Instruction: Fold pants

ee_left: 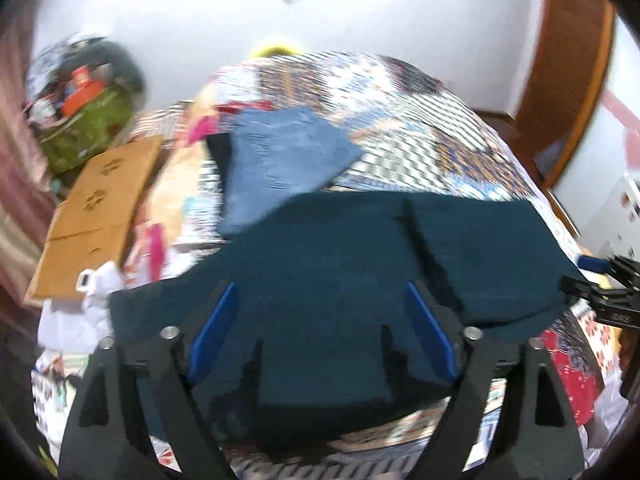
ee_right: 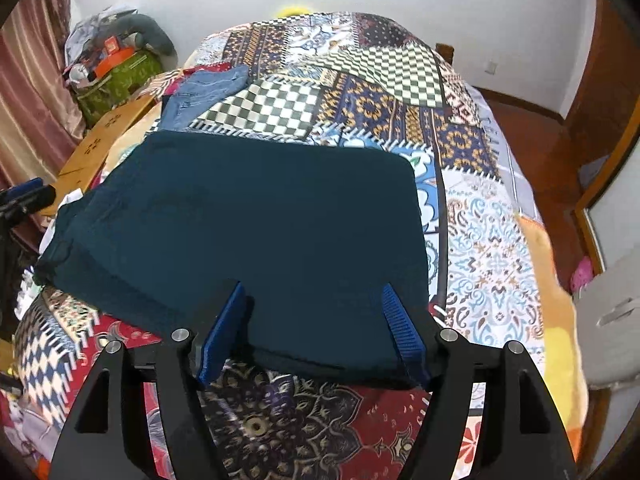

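Observation:
Dark teal pants [ee_right: 260,224] lie folded flat on the patchwork bedspread [ee_right: 400,112]; they also show in the left wrist view [ee_left: 340,264]. My left gripper [ee_left: 320,304] is open above the pants' near edge, holding nothing. My right gripper [ee_right: 312,300] is open over the pants' near right part, holding nothing. The right gripper's tip shows at the right edge of the left wrist view [ee_left: 600,280]. The left gripper's tip shows at the left edge of the right wrist view [ee_right: 24,196].
Folded blue jeans [ee_right: 208,88] lie on the bed beyond the teal pants, also in the left wrist view [ee_left: 280,160]. A cardboard box [ee_left: 100,200] and a cluttered green bag [ee_right: 116,76] stand left of the bed. Wooden floor [ee_right: 532,128] lies to the right.

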### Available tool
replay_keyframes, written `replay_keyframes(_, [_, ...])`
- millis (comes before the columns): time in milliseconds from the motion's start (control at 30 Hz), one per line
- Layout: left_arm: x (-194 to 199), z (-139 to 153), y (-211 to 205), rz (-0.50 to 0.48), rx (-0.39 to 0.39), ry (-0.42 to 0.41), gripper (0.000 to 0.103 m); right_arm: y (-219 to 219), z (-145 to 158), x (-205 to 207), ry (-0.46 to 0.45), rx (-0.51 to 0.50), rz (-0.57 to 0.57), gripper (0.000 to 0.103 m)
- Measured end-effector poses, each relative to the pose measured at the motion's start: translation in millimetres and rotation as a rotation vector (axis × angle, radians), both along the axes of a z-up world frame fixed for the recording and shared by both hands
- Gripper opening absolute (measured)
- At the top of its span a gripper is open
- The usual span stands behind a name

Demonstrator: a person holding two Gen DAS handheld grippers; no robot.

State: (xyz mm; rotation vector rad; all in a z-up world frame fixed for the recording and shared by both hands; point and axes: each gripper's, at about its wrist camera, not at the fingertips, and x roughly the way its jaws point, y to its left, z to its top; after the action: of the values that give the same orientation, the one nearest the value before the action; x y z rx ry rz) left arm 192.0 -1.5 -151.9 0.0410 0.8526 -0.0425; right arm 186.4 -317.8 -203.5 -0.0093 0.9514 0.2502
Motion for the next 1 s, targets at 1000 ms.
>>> replay_keyframes(1000, [-67.3, -135.9, 193.6, 0.317, -0.671, 0.409, 0.096, 176.1, -1.9, 13.2, 0.013, 0.069, 0.263, 0.08])
